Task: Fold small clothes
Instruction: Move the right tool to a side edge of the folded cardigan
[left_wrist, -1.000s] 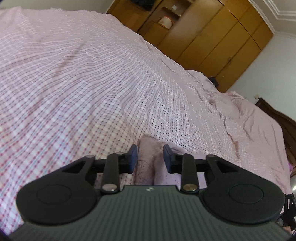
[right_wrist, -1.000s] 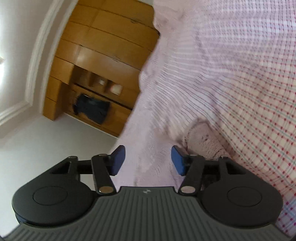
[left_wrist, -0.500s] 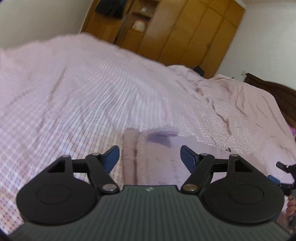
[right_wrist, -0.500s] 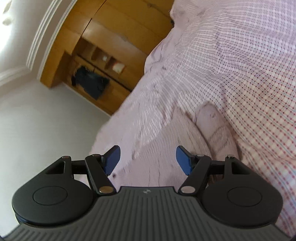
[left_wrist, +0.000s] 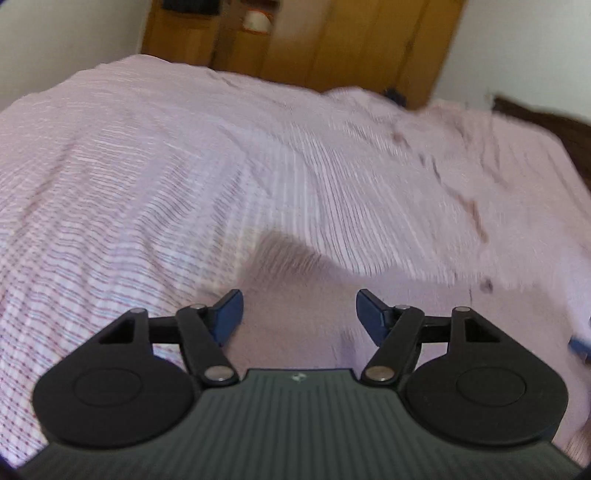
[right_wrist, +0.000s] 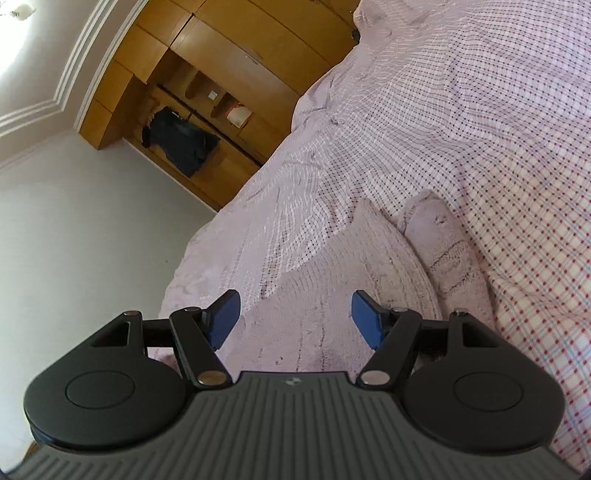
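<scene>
The left tool (left_wrist: 298, 314) stands wide, its blue pads clear of any cloth; its jaws have just closed a little after opening. The right tool (right_wrist: 294, 317) is also wide and grips nothing. A small pale pink garment (right_wrist: 373, 266) lies flat on the checked bed (right_wrist: 480, 122), just ahead of both tools, with a rolled part (right_wrist: 447, 247) along its right edge. A wooden wardrobe (right_wrist: 229, 55) stands beyond the bed.
</scene>
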